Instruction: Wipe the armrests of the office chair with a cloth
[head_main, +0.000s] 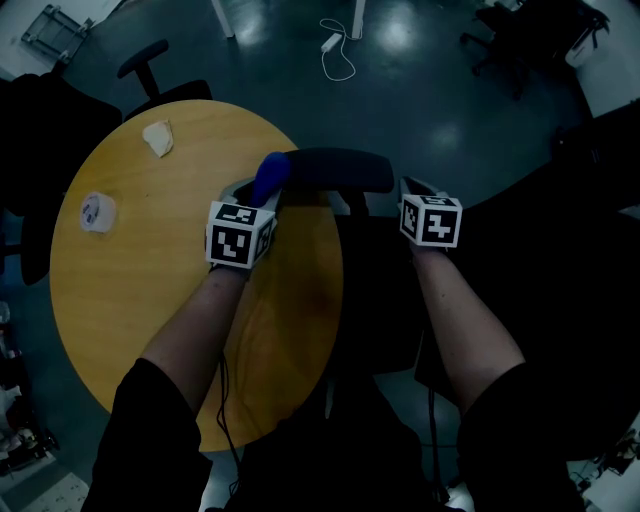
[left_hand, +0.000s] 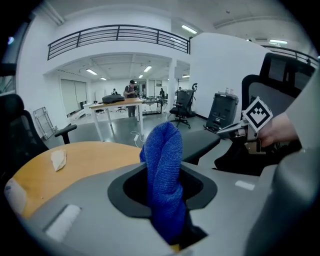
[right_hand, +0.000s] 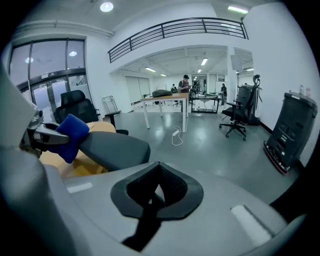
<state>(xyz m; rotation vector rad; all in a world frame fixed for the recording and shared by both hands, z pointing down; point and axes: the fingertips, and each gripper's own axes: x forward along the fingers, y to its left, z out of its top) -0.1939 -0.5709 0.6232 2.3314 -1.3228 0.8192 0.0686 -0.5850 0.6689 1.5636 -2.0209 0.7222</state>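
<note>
My left gripper is shut on a folded blue cloth, which sticks up between its jaws. The cloth rests against the left end of the chair's black padded armrest, over the edge of the round wooden table. In the right gripper view, the cloth presses on the armrest at its left end. My right gripper hovers just off the armrest's right end, shut with nothing in it. The chair's dark seat lies below, between my forearms.
A crumpled tissue and a small white round object lie on the table's left half. Another office chair stands beyond the table. A white cable lies on the dark floor. Desks and people are far off.
</note>
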